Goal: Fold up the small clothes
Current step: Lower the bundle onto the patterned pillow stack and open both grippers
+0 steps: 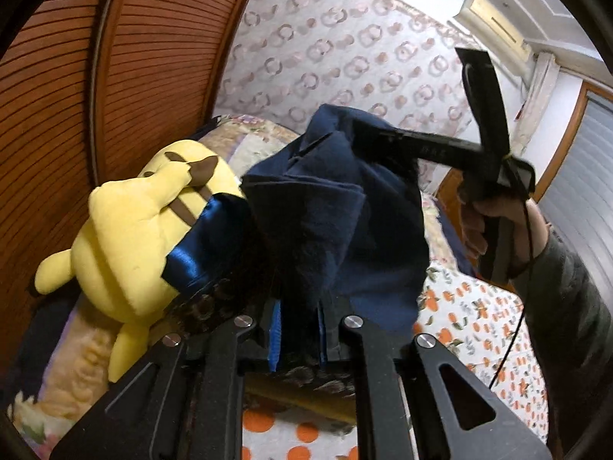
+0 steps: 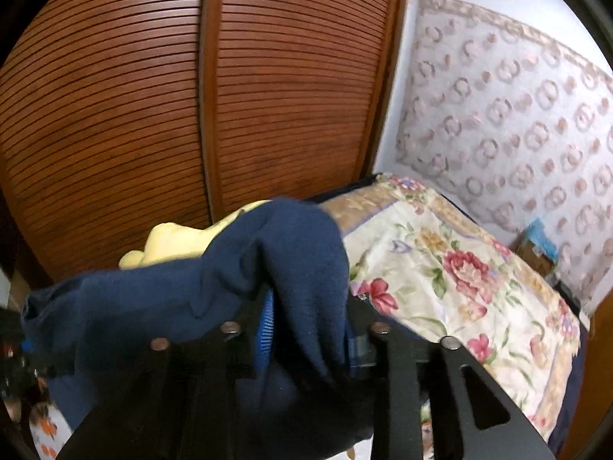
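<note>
So the navy garment (image 1: 337, 207) was up in the air above the bed, bunched and hanging in folds, strung between the two hand-held grippers. In the left wrist view the left gripper (image 1: 299, 329) had its jaws nearly together, pinching a fold of the dark cloth between the blue pads, and the fabric rose right up from there. Further back in that same view you could see the right gripper (image 1: 367, 134) coming in from the right with its tip buried in the top edge of the garment, and the person's hand (image 1: 494, 222) wrapped round its handle, grey sleeve behind.

From the right wrist view the same cloth (image 2: 268, 264) was draped over and between the right gripper's fingers (image 2: 310, 329). The jaws sat a bit apart with fabric in the gap, and honestly I couldn't tell whether the pads were actually pressing on it.

Just behind the garment to the left was a yellow plush toy (image 1: 130, 237) lying on the bed, with a shiny blue ribbon across it. Below was a sheet with orange fruit print (image 1: 475, 318), a flowery quilt (image 2: 459, 280) further along, wooden slatted wardrobe doors (image 2: 191, 96), and a patterned wall hanging (image 2: 509, 115).
</note>
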Demonstrator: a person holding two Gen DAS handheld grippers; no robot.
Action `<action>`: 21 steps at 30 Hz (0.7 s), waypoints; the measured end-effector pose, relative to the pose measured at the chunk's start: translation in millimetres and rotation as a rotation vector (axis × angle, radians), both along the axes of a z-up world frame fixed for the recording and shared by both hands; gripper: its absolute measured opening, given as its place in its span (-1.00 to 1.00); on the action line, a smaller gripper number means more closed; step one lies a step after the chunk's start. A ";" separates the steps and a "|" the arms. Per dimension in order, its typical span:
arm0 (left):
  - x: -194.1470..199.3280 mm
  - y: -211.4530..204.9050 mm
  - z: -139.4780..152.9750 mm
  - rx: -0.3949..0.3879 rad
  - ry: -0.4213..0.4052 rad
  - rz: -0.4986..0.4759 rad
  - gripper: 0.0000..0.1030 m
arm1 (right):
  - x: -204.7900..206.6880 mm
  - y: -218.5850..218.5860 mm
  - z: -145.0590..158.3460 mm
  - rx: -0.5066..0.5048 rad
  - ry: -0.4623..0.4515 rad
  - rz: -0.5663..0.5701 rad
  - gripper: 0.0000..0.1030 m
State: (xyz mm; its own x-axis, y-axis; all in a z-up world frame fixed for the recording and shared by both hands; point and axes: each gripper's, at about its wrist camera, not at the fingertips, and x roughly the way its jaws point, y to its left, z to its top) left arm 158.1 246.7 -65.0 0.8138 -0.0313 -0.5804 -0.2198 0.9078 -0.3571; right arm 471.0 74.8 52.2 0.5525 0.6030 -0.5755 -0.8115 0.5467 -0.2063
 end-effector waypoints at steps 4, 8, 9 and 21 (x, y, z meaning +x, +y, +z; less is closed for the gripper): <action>-10.4 4.6 3.6 0.015 -0.007 0.019 -0.51 | -8.5 -4.2 5.5 0.043 -0.008 -0.039 0.04; -19.3 7.9 11.4 0.032 -0.043 0.027 -0.12 | -24.9 -22.9 8.0 0.067 -0.001 -0.038 0.13; -21.8 7.3 14.3 0.042 -0.052 0.026 -0.07 | -33.5 -22.7 5.1 0.072 0.003 -0.036 0.14; -34.9 -39.5 38.3 0.226 -0.094 -0.045 1.00 | -113.5 -93.0 -6.1 0.135 0.017 -0.070 0.14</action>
